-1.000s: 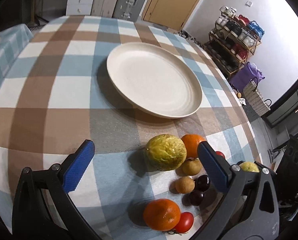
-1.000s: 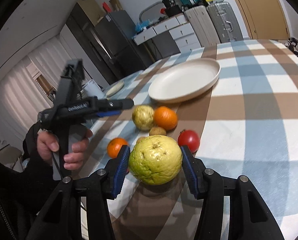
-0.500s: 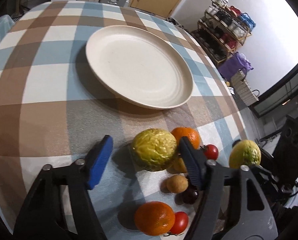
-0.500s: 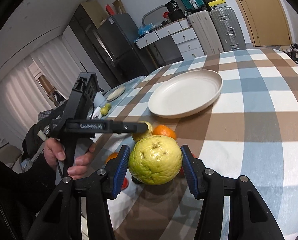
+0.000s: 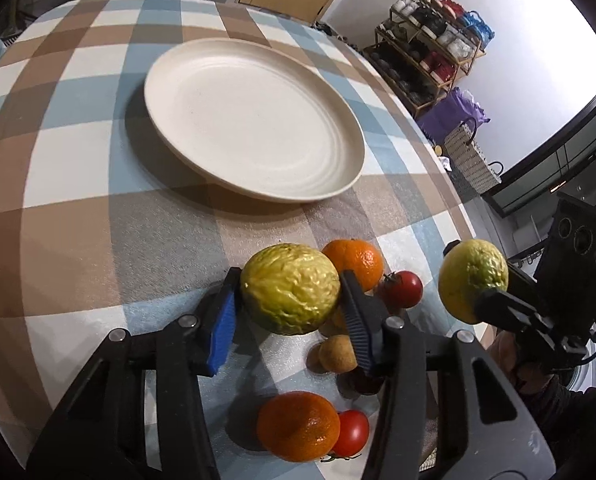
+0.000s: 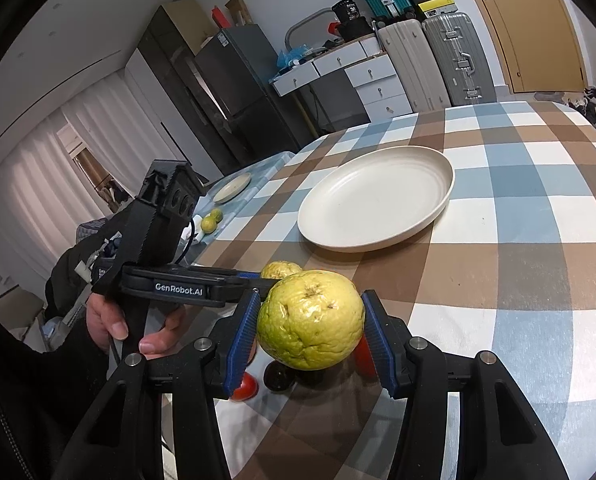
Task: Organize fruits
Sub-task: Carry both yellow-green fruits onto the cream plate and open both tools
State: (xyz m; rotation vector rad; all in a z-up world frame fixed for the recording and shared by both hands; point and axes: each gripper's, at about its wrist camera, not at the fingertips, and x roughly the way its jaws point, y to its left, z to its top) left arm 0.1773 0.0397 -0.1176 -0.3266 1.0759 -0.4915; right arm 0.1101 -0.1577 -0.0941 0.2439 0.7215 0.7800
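A cream plate (image 5: 253, 120) lies empty on the checked tablecloth; it also shows in the right wrist view (image 6: 378, 200). My left gripper (image 5: 289, 308) is shut on a yellow-green guava (image 5: 289, 288) near the table's front edge. My right gripper (image 6: 310, 332) is shut on a second guava (image 6: 310, 320) and holds it above the table; this guava also shows in the left wrist view (image 5: 472, 284). On the cloth lie two oranges (image 5: 354, 262) (image 5: 298, 426), two tomatoes (image 5: 404, 290) (image 5: 352, 432), small brown fruits (image 5: 338, 354) and a dark one, partly hidden.
The table edge runs close on the right in the left wrist view, with a shoe rack (image 5: 430, 56) and basket (image 5: 472, 158) beyond. A small plate (image 6: 231, 188) and two limes (image 6: 211, 220) lie at the far left in the right wrist view.
My left gripper moved forward and closed on the guava on the cloth. My right gripper lifted its guava higher above the table.
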